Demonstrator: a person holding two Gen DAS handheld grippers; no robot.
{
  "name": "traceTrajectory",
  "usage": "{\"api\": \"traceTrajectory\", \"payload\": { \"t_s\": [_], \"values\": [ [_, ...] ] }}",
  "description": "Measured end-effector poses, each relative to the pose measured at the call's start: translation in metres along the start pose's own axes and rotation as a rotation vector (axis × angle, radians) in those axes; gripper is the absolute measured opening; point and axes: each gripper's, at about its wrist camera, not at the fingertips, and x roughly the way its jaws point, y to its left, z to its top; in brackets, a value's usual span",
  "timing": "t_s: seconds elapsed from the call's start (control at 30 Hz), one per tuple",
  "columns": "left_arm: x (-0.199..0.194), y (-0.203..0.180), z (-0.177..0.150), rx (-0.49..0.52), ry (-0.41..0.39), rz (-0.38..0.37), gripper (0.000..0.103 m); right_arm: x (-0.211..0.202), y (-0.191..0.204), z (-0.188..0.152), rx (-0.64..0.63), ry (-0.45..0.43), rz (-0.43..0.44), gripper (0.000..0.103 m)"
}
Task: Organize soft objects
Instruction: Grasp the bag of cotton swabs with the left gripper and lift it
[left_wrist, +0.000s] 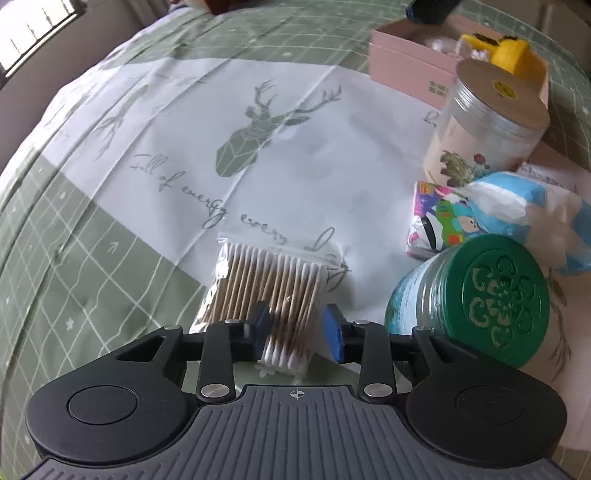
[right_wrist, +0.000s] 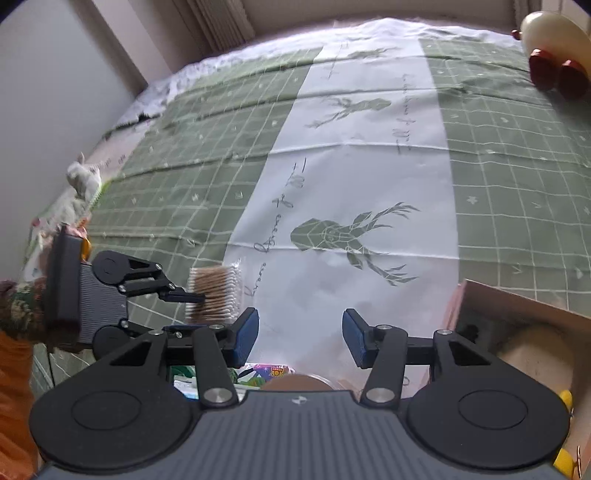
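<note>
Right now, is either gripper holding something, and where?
The left gripper straddles the cotton swab bag's near end, not visibly clamped. The right gripper holds nothing.

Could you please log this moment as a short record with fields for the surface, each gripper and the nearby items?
surface: green grid bedsheet with a white deer-print panel
left gripper: open, pads on either side of the cotton swab bag, not yet closed on it
right gripper: open, holding nothing, above the white panel
box: pink box, open
jars: green-lid jar on its side; clear jar with a tan lid
soft items: tissue packet, blue and white bag
</note>
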Motion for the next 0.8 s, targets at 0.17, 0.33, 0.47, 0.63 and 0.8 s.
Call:
{"api": "traceTrajectory", "payload": {
  "t_s": [0.17, 0.33, 0.47, 0.63, 0.8],
  "values": [
    [0.003, 0.003, 0.001, 0.004, -0.023, 0.149, 0.041, 0.003, -0.002, -0.006, 0.006, -0.001, 0.017, 0.05],
    [0.02, 0.025, 0.002, -0.105, -0.01, 0.247, 0.047, 0.011, 0.003, -0.015, -0.023, 0.028, 0.033, 0.051],
    [0.021, 0.034, 0.003, -0.166, -0.035, 0.089, 0.085, 0.002, 0.008, -0.02, -0.051, 0.008, 0.041, 0.053],
    [-0.002, 0.05, 0.005, -0.249, -0.18, 0.063, 0.077, -0.016, 0.012, -0.024, -0.092, -0.049, 0.047, 0.058],
    [0.028, 0.057, 0.014, -0.163, -0.109, 0.162, 0.079, -0.034, 0.023, -0.034, -0.17, -0.067, 0.069, 0.059]
  ]
}}
